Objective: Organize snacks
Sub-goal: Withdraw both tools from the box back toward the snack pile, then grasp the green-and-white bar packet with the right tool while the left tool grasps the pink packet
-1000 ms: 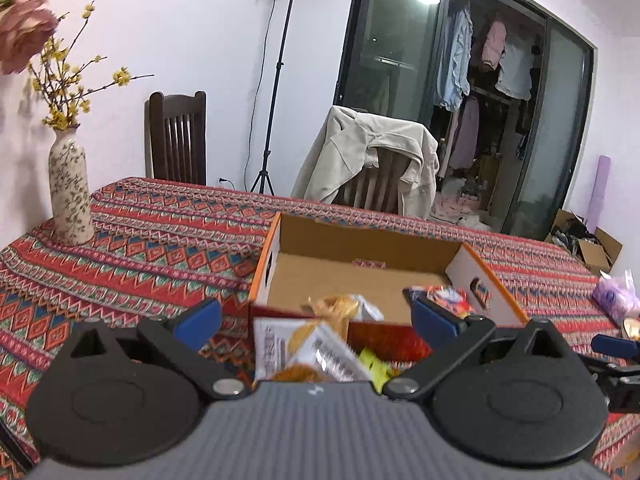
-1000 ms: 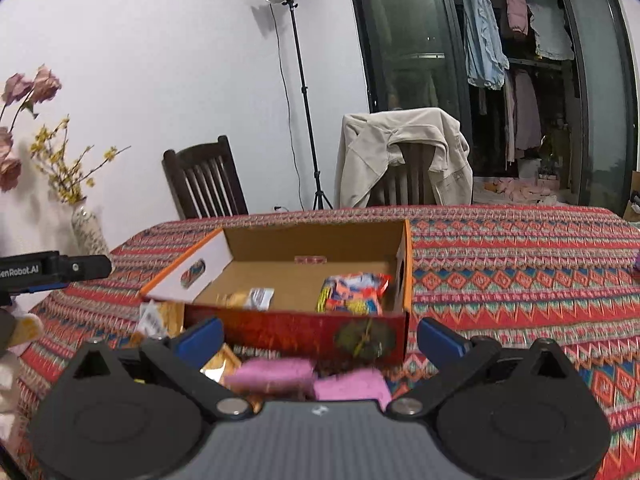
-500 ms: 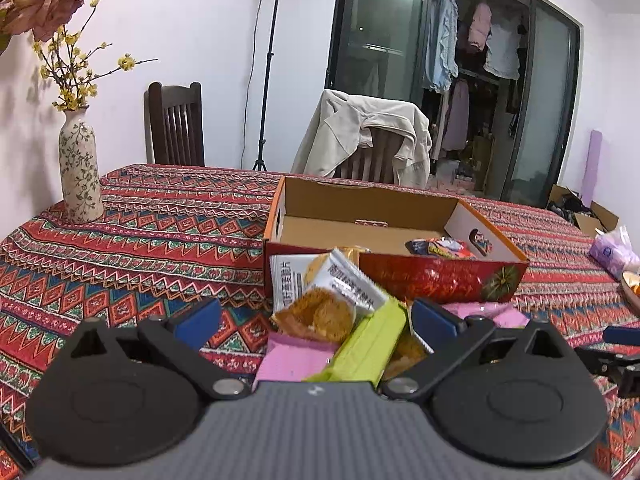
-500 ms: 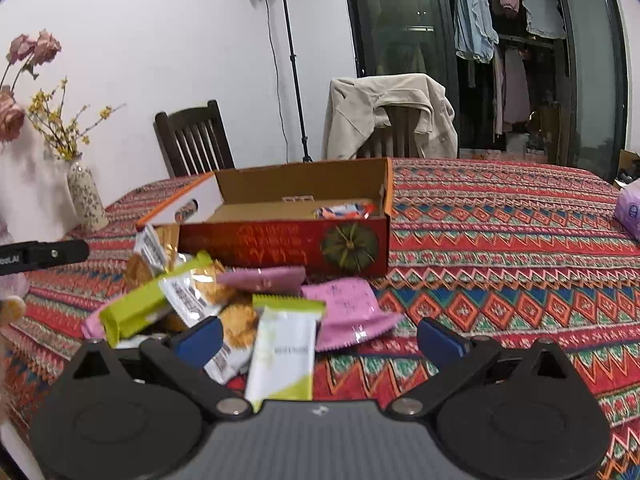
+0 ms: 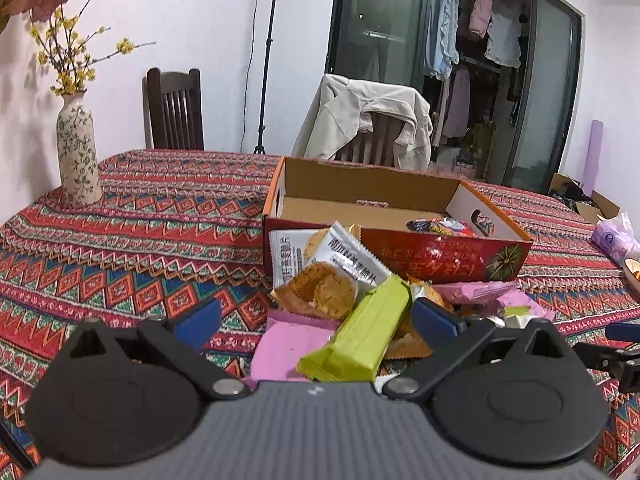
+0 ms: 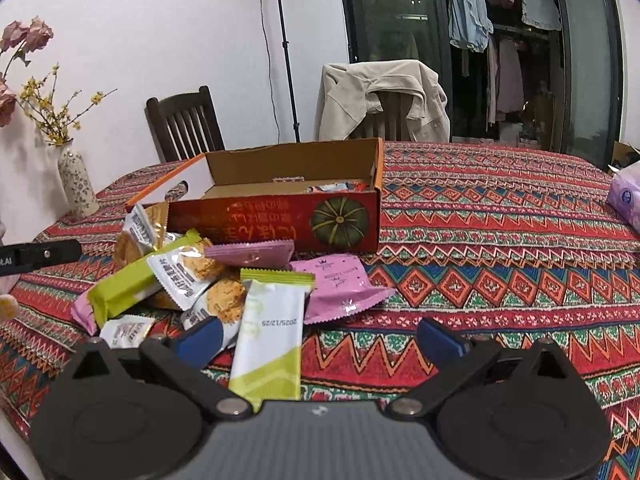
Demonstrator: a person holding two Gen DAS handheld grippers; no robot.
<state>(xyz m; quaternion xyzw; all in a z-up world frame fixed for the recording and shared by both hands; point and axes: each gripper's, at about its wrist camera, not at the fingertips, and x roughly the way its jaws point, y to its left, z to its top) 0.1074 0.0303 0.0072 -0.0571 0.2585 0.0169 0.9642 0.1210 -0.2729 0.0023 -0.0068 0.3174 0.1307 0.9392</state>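
Observation:
A pile of wrapped snacks lies on the patterned tablecloth in front of an open red cardboard box (image 5: pixel 400 258) (image 6: pixel 280 224). The pile has a green bar (image 5: pixel 360 340), cookie packs (image 5: pixel 324 284), pink packets (image 6: pixel 340 288) and a white-and-green packet (image 6: pixel 270 344). One colourful snack bag (image 5: pixel 440 226) lies inside the box at its right end. My left gripper (image 5: pixel 316 322) is open and empty, just short of the pile. My right gripper (image 6: pixel 320 338) is open and empty, with the white-and-green packet between its fingers, untouched.
A floral vase (image 5: pixel 77 152) with yellow sprigs stands at the table's left edge. A purple tissue pack (image 6: pixel 626 200) lies at the far right. Two chairs, one draped with a beige jacket (image 5: pixel 368 116), stand behind the table. A light stand is by the wall.
Both grippers have pulled back and dropped lower, away from the box. The snack pile now shows in full before them. Both stay open.

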